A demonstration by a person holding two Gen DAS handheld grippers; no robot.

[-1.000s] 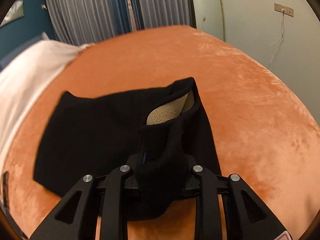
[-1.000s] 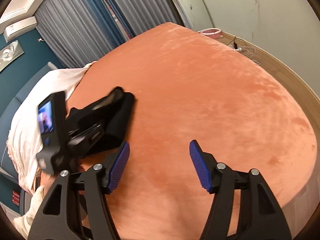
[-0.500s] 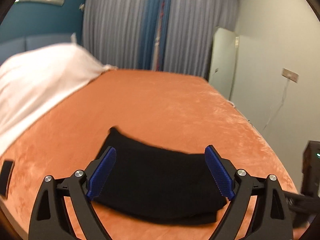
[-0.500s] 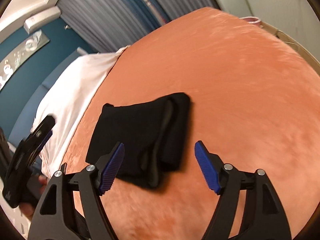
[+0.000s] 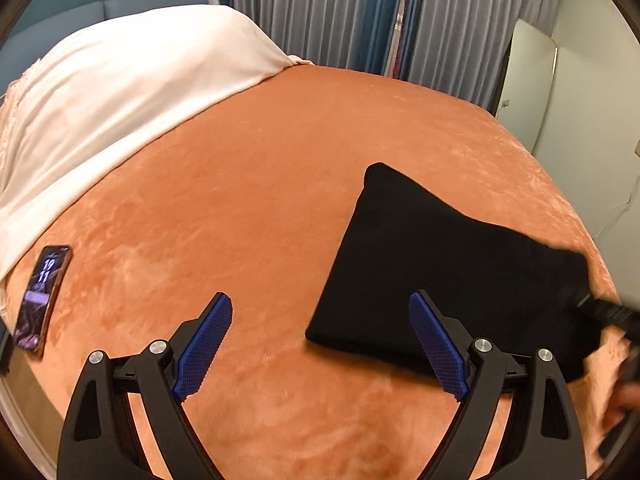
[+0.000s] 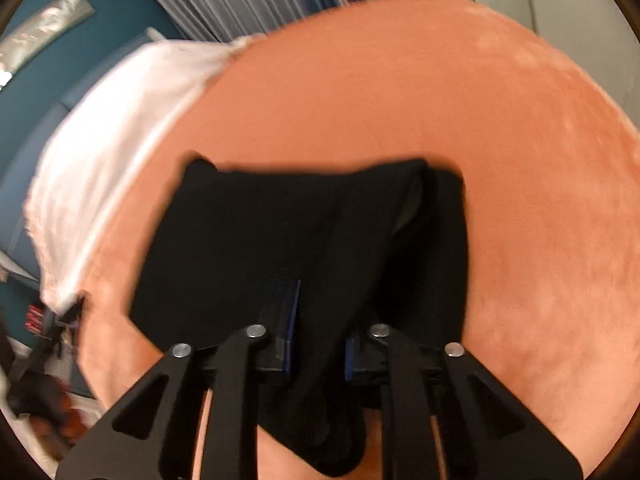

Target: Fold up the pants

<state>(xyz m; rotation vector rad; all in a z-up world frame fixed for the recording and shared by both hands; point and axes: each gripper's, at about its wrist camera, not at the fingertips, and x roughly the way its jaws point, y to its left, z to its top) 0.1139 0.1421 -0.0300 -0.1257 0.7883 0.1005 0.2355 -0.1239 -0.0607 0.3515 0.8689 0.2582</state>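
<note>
Two grippers, two different jobs right now. My right gripper [image 6: 316,344] has just been closing and its jaws now pinch a bunch of the black pants [image 6: 304,248] at their near edge, the cloth gathered between the pads and hanging down past them. My left gripper [image 5: 320,344] stands wide apart with nothing in it, hovering above the orange bedspread [image 5: 248,184], its right pad at the corner of the pants [image 5: 448,276] and its left pad over bare cover. The pants lie as a compact, roughly square bundle on the bed, so I judge the folding nearly done and this a last fold or a shift of the bundle. Next I need to lift the pinched edge and carry it across without dragging the layers below out of line; the left could press the far side down. A phone [image 5: 42,300] lies at the bed's left edge, near the white sheet [image 5: 120,92], well clear of the pants. The right wrist view is blurred, so I cannot count how many layers I grip, and the fingertips are buried in cloth. In the left view the pants' right end runs under a dark blurred shape I cannot make out.
</note>
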